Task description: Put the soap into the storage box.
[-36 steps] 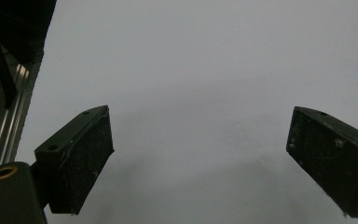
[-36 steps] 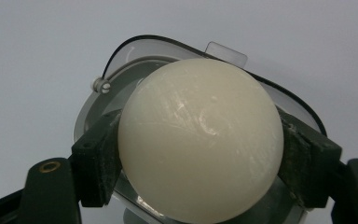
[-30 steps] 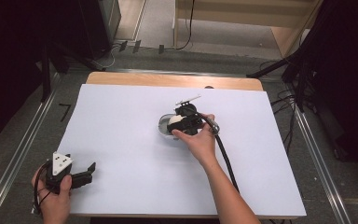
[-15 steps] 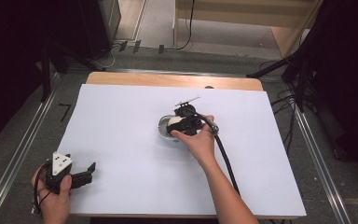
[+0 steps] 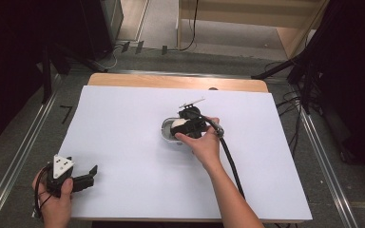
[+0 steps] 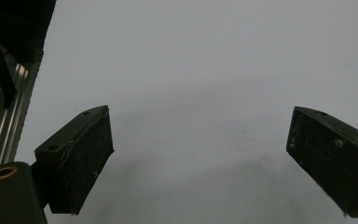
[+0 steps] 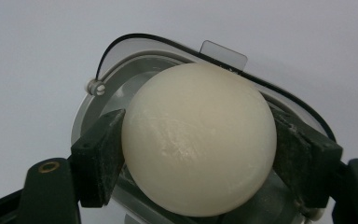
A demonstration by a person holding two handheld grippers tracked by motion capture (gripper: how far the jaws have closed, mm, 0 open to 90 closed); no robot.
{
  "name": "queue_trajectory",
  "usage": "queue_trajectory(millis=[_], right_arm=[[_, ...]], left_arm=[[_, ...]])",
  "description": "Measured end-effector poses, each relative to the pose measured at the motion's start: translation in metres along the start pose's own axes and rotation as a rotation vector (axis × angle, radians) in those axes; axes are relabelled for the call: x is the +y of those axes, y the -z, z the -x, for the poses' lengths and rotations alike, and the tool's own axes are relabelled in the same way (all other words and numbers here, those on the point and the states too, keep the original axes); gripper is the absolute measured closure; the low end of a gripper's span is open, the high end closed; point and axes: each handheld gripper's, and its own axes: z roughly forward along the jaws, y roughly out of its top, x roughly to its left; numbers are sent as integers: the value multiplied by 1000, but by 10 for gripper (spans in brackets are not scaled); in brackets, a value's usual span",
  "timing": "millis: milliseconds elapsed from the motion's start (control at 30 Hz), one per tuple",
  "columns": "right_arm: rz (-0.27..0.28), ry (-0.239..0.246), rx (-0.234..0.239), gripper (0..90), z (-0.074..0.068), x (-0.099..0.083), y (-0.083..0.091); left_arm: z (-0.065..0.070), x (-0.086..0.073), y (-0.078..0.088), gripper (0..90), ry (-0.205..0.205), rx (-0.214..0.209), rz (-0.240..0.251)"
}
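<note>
Cream-white and smooth, the ball (image 7: 199,140) sits clamped between the two black jaws of the right gripper (image 7: 199,154), one pad pressing each flank, so the grip is clenched on it. The right gripper view places it right over a clear round container (image 7: 121,84) with a dark rim line, a small tab at its far edge and a tiny white knob on one side; whether the ball touches the container's floor cannot be told.

From the high view the ball (image 5: 178,125) is a pale patch under the right gripper (image 5: 188,125), and the container (image 5: 167,134) peeks out as a greyish ring a little past the middle of the white surface (image 5: 123,142), toward its far edge; tab and knob are too small to make out there. The right hand (image 5: 204,145) wraps the gripper from the near side, with the cable trailing back along the forearm.

Near the near-left corner, the left hand (image 5: 57,199) holds the left gripper (image 5: 88,175) low over the surface, well apart from the container. The left gripper view shows its jaws spread wide with bare white sheet (image 6: 200,70) between them and a strip of metal rail (image 6: 14,112) at one side.
</note>
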Motion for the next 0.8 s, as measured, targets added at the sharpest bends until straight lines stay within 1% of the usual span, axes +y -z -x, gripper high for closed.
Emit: queue_trajectory(millis=[800], right_arm=[[5,10,8,247,1,-1,5]], left_arm=[[0,0,0,77,2,-1,0]])
